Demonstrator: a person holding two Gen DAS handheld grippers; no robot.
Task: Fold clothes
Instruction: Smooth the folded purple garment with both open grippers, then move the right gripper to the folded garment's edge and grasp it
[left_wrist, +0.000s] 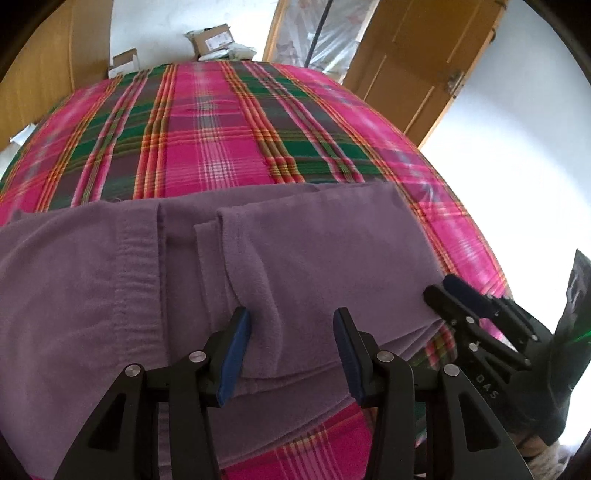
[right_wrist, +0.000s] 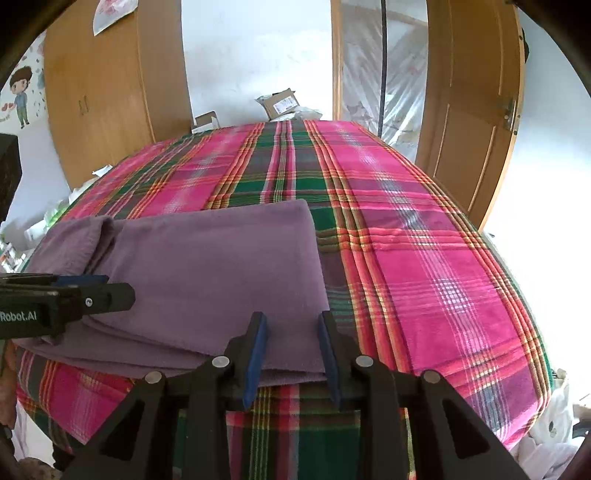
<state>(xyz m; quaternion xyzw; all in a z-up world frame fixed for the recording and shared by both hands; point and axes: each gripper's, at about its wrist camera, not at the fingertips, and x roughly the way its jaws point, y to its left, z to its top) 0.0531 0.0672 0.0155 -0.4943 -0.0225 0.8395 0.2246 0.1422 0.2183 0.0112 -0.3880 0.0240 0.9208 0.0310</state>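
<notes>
A: Describe the surface and room.

B: A bed with a pink, green and orange plaid cover (right_wrist: 424, 236) fills both views. Beyond its far edge: white wall, a wooden wardrobe (right_wrist: 110, 81) at 10 o'clock, a wooden door (right_wrist: 476, 110) at 2 o'clock, and plastic sheeting (right_wrist: 376, 66) in the opening between them.

A: Location of the garment?

B: The purple fleece garment (right_wrist: 207, 266) lies folded flat on the near part of the bed, its layered edges facing the cameras.

A: Other items?

B: Cardboard boxes (right_wrist: 280, 103) at 12 o'clock past the bed. Nothing lies on the garment except the tools.

A: Status of the tongs?

B: Left tongs (left_wrist: 291, 354): pads apart, over the garment's near edge, with a fabric fold between them but not pinched. Right tongs (right_wrist: 291, 354): pads apart by a narrower gap, at the garment's near right corner, not clamped on it.

A: Differences between views?

B: The left view shows the ribbed waistband (left_wrist: 136, 273) at 9 o'clock. The right view alone shows a cartoon wall sticker (right_wrist: 22, 96) at 10 o'clock.
</notes>
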